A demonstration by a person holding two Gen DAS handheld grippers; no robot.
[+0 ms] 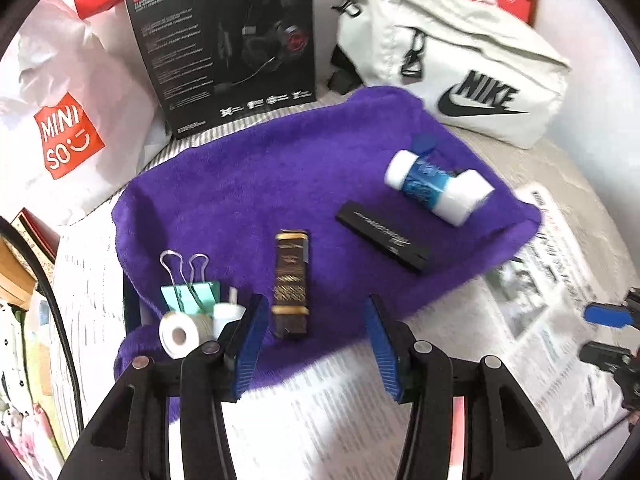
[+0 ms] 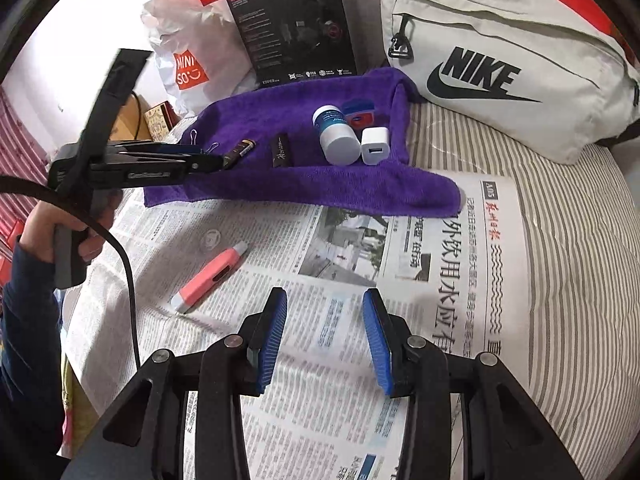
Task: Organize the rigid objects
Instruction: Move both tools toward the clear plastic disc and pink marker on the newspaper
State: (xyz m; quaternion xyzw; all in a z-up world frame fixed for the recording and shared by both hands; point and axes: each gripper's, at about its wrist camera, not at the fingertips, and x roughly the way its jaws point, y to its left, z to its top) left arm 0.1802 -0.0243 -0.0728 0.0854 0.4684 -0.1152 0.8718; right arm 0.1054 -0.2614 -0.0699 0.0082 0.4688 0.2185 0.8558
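Here a grey-striped bed (image 2: 560,240) carries spread newspaper (image 2: 340,280) and a purple towel (image 1: 280,168), with a Nike bag (image 2: 500,68), a black headset box (image 1: 228,44) and a Miniso bag (image 1: 64,136) at the back. On the towel lie a brown-and-gold lighter (image 1: 291,284), a black stick (image 1: 384,236), a blue-labelled white bottle (image 1: 436,186), a white charger (image 2: 375,146), a mint binder clip (image 1: 192,292) and a tape roll (image 1: 184,332), while a pink pen-like item (image 2: 210,276) rests on the newspaper. The left gripper (image 1: 316,344) hangs over the towel's near edge, jaws wide and empty with the lighter between them, and the right gripper (image 2: 326,336) hovers over the newspaper, jaws likewise wide and empty.
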